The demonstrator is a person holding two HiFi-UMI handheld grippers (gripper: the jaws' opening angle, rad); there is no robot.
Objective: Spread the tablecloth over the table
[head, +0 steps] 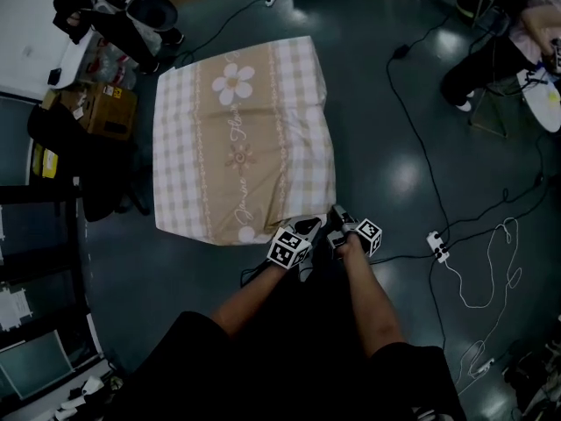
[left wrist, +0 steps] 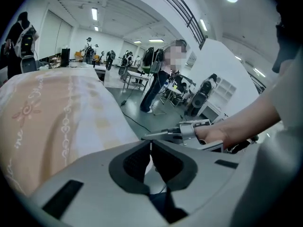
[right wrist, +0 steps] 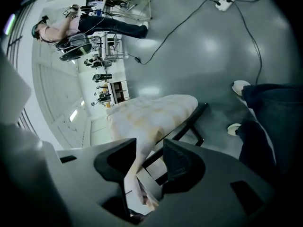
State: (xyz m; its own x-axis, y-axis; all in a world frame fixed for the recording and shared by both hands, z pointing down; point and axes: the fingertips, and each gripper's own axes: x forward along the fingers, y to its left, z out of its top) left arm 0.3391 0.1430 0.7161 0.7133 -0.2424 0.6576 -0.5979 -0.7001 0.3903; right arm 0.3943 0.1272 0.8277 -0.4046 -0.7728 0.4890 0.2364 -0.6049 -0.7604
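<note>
Hanging tablecloth corner (right wrist: 152,111) between parted right tool (right wrist: 150,144) | left tool (left wrist: 151,144) closed

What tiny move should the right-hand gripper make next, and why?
Probably ease the right gripper back off the corner: its jaws stand apart with the tablecloth hanging loose between them, and it already lies spread flat.
</note>
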